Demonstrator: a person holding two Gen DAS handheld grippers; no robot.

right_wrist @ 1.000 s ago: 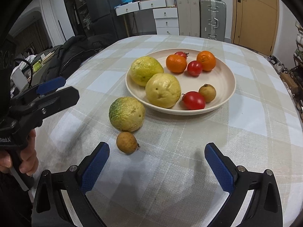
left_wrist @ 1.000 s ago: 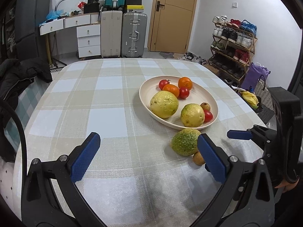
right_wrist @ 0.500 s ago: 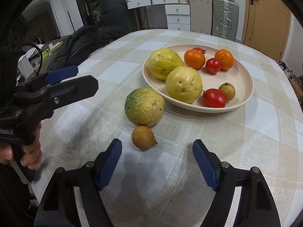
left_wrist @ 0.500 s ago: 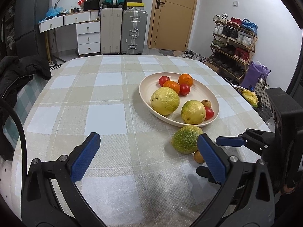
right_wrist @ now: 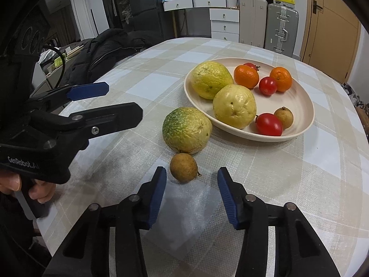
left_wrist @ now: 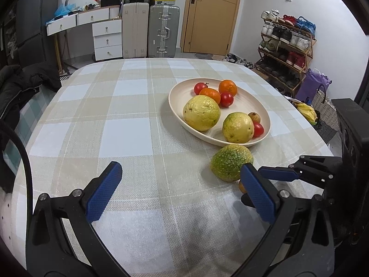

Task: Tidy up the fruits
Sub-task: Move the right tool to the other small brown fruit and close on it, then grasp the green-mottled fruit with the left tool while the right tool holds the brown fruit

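A cream plate (right_wrist: 304, 120) (left_wrist: 175, 106) holds two yellow guavas, two oranges, three red tomatoes and a small brown longan. A green-yellow bumpy fruit (right_wrist: 186, 129) (left_wrist: 230, 161) lies on the checked tablecloth beside the plate's rim. A small brown longan (right_wrist: 184, 167) (left_wrist: 241, 186) lies just in front of it. My right gripper (right_wrist: 191, 184) is open, its blue pads either side of and just short of this longan. My left gripper (left_wrist: 180, 194) (right_wrist: 115, 101) is open and empty, to the left of the fruit.
The table's edge curves close on the left, with a black jacket (right_wrist: 103, 53) over a chair there. Suitcases (left_wrist: 163, 32), drawers and a shoe rack (left_wrist: 286, 46) stand beyond the table. The tablecloth (left_wrist: 115, 115) left of the plate is bare.
My right gripper has moved forward and left toward the loose longan and its jaws have narrowed. The left gripper has barely moved.
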